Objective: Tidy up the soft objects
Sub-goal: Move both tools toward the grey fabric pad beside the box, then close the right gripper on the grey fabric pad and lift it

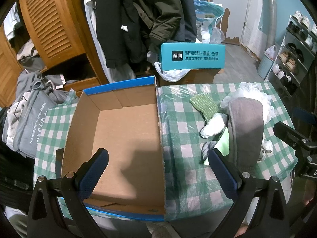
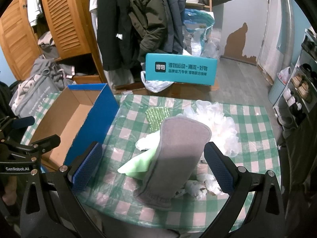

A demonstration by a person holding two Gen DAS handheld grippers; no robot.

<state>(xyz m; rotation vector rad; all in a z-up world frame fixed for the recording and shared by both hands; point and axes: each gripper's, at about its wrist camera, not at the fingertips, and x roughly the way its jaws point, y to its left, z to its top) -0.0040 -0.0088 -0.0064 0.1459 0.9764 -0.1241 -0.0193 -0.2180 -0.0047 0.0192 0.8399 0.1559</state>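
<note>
An open cardboard box with blue sides (image 1: 122, 138) (image 2: 65, 117) sits on the left of the checked table; nothing lies in it. A pile of soft things lies to its right: a grey cloth pad (image 1: 245, 130) (image 2: 174, 158), a green knitted cloth (image 1: 204, 104) (image 2: 157, 115), a white mesh puff (image 1: 251, 91) (image 2: 218, 123), a pale green piece (image 1: 222, 141) (image 2: 138, 162) and white crumpled bits (image 1: 213, 125) (image 2: 204, 184). My left gripper (image 1: 158, 170) is open above the box's near right wall. My right gripper (image 2: 152, 166) is open, with the grey pad between its fingers, not touching.
The table has a green-and-white checked cover (image 1: 188, 178) (image 2: 257, 158) under clear plastic. Behind it stand a teal box (image 1: 193, 54) (image 2: 180, 69), hanging coats (image 1: 138, 19), a wooden wardrobe (image 1: 53, 23) and a clothes heap (image 1: 29, 115). A shoe rack (image 1: 293, 59) is at the right.
</note>
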